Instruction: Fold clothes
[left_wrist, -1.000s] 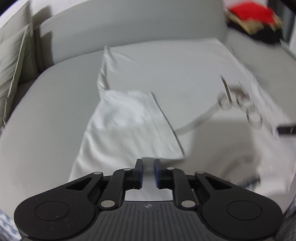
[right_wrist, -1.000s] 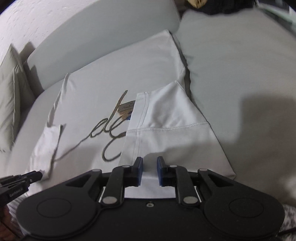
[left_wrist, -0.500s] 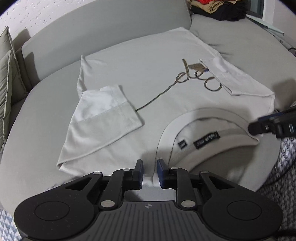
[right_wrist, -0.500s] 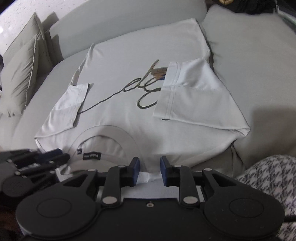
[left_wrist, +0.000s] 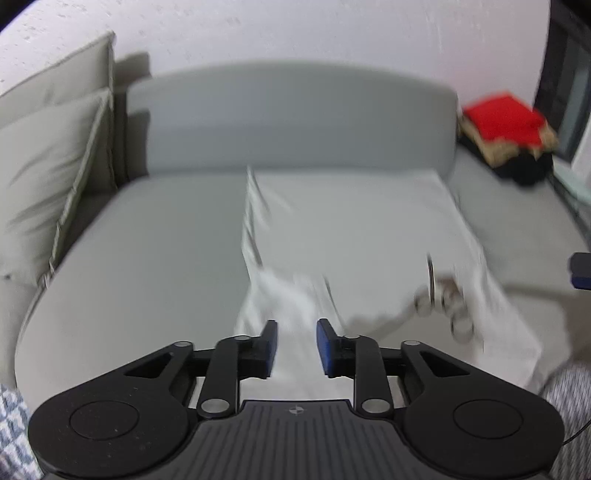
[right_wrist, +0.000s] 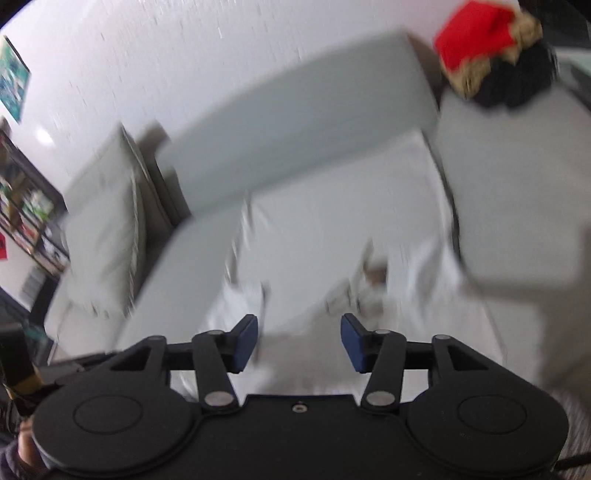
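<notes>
Sofa (left_wrist: 155, 251): grey, spread with the white T-shirt (left_wrist: 351, 236)
Left tongs (left_wrist: 295, 343): held spread, nothing gripped
Right tongs (right_wrist: 299, 341): held spread wide, nothing gripped

Home living room, grey sofa (left_wrist: 155, 266), cushions (left_wrist: 44, 192)

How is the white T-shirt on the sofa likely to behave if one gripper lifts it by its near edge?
The T-shirt probably droops: it lies thin, with soft creases. Its folded sleeve may fall open. It looks light, and likely drags across the sofa.
</notes>
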